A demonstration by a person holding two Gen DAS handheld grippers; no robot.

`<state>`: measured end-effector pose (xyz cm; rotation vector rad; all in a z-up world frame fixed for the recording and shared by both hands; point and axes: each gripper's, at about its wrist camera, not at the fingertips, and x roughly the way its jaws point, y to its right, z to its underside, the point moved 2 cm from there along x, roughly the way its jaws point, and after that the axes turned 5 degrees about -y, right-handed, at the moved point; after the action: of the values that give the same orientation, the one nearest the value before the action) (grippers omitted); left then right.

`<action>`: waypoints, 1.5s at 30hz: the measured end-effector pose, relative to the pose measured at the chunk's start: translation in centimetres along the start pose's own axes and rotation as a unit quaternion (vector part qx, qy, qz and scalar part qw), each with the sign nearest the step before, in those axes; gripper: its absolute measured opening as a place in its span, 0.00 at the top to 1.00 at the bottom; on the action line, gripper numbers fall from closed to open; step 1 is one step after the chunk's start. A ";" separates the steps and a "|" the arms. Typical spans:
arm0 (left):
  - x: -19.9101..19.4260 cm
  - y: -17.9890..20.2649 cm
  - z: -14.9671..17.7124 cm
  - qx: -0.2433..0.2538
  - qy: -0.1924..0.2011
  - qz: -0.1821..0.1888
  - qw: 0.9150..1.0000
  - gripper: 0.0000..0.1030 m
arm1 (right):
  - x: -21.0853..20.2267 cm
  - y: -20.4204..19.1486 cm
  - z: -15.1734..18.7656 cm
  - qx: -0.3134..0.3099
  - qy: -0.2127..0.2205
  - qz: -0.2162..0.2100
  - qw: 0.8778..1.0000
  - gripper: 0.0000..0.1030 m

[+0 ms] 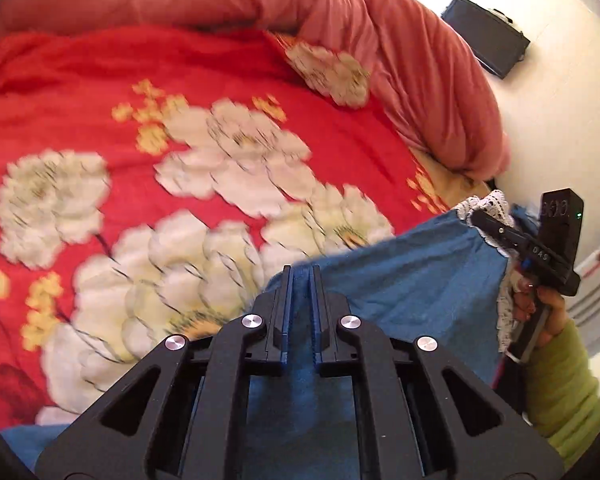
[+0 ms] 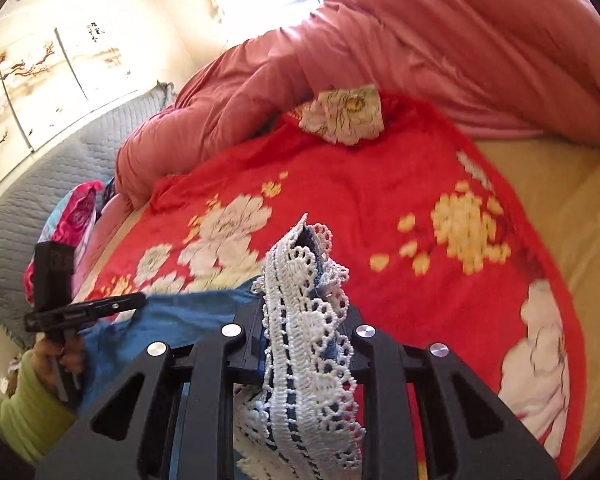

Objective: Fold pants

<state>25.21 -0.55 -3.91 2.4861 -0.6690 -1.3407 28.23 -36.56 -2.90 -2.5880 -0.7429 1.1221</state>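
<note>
The pants (image 1: 412, 280) are blue cloth with a white lace hem (image 2: 304, 344). Both grippers hold them up above a red flowered blanket (image 1: 180, 128). My left gripper (image 1: 301, 276) is shut on the blue cloth, which fills the gap between its fingers. My right gripper (image 2: 304, 312) is shut on the lace hem, which bunches over its fingers and hides the tips. In the left wrist view the right gripper (image 1: 480, 220) shows at the right, pinching the lace corner. In the right wrist view the left gripper (image 2: 138, 301) shows at the left, clamped on the blue edge.
A pink quilt (image 2: 420, 40) is heaped along the far side of the bed. Bare beige mattress (image 2: 572, 208) shows at the right. A grey padded headboard (image 2: 60, 184) and a bright patterned bundle (image 2: 72, 216) sit at the left. A black box (image 1: 486, 36) lies on the white floor.
</note>
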 end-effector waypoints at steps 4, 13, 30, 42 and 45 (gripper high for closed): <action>1.0 -1.2 0.1 -0.010 -0.018 -0.043 0.999 0.98 | 3.2 1.2 0.1 0.007 -0.046 0.063 0.997 0.71; 0.4 0.3 0.2 0.022 -0.023 -0.044 0.999 0.97 | 0.2 3.1 -1.1 0.040 -0.036 0.084 0.995 0.51; 1.6 0.2 0.9 0.034 -0.028 -0.085 0.995 0.99 | 3.5 1.8 -2.2 -0.027 -0.061 0.108 0.992 0.90; 1.8 -0.5 0.9 0.019 -0.044 -0.093 0.995 0.82 | 0.4 1.9 0.2 0.009 -0.042 0.128 0.991 0.49; 0.3 0.1 0.4 0.024 -0.027 -0.102 0.994 0.71 | -3.1 1.6 2.9 0.033 -0.029 0.109 0.993 0.48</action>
<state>24.98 -0.78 -4.27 2.6234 -0.4736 -1.4817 24.94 -39.51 -3.58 -2.6402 -0.4337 1.2638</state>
